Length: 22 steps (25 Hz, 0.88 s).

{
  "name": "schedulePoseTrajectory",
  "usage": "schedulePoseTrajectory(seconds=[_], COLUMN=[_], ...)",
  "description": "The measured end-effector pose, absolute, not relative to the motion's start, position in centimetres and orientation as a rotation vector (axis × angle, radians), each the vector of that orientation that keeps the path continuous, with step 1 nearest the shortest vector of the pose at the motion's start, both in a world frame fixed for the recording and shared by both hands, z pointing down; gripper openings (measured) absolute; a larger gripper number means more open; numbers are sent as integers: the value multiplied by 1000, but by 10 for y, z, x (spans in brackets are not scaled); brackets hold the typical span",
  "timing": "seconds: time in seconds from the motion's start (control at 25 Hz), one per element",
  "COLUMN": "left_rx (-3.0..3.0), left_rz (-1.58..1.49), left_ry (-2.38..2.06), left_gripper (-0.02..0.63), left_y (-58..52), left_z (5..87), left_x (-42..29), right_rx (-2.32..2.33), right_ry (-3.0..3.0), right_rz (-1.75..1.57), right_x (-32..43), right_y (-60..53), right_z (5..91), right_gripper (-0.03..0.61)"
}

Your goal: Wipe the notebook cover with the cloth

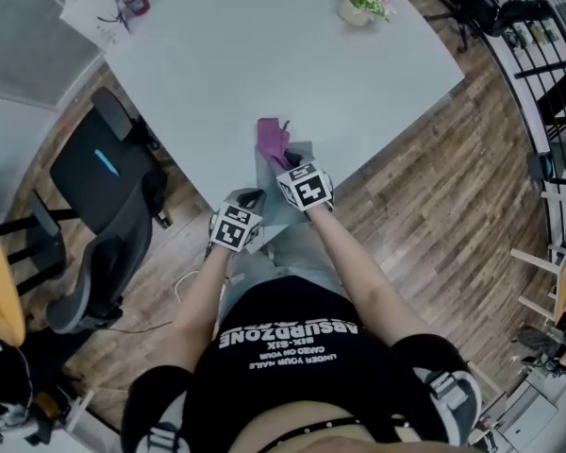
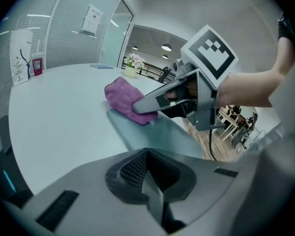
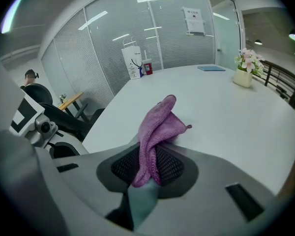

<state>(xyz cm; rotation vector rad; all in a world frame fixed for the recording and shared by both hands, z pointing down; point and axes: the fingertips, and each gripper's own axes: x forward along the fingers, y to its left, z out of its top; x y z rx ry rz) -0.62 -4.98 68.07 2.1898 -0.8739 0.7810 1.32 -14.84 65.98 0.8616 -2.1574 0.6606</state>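
your right tool (image 3: 146, 173) is closed on the purple cloth (image 3: 160, 127), pressed on the notebook's (image 2: 152, 132) far end, ready to wipe. your left tool (image 2: 150, 181), shut with nothing in it, is at the notebook's near edge - likely to steady it.

The person reaches both bare forearms forward and down, the left forearm (image 1: 204, 295) and right forearm (image 1: 347, 253) nearly parallel, the grippers close side by side. The left gripper (image 1: 248, 201) sits slightly nearer the body, its jaws drawn together into a narrow seam. The right gripper (image 1: 285, 161) is a little farther ahead, angled across in front of the left one, with its jaws clamped on a purple cloth (image 3: 160, 127).
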Motion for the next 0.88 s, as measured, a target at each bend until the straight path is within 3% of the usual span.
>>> schedulePoseTrajectory(seconds=[0.88], left_rx=[2219], left_rz=[773], left_ry=[-887], left_gripper=[17], left_y=[-48], left_z=[684], left_x=[-7], right_rx=[1121], right_ry=[-2043], right_rz=[693], right_x=[92], right_y=[-160], right_z=[657], right_gripper=[97])
